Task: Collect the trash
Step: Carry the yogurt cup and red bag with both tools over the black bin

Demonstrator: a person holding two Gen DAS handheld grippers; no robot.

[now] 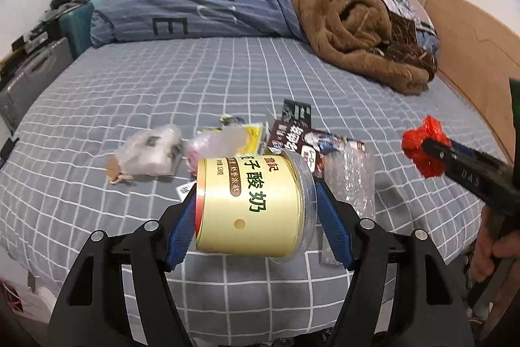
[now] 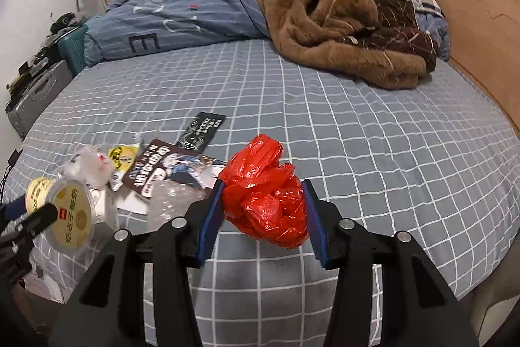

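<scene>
Checked grey bed sheet (image 1: 227,80) fills both views. Your left gripper (image 1: 256,213) clamps the yellow yogurt tub (image 1: 253,207) at lower centre; your right gripper (image 2: 265,210) pinches the crumpled red plastic bag (image 2: 265,194). Left on the sheet, I judge: clear wrappers (image 1: 149,152), a yellow packet (image 1: 250,135), dark printed packets (image 1: 312,142) and bubble wrap (image 1: 352,178) mid-frame.

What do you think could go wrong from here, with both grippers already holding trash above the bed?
The left gripper clamps the round yellow yogurt tub across its curved sides, so it might slip or roll out. The crumpled red plastic bag in the right gripper is soft and bulges past the jaws, so it could slide free. With both full, the wrappers on the grey checked bedsheet must wait.
</scene>
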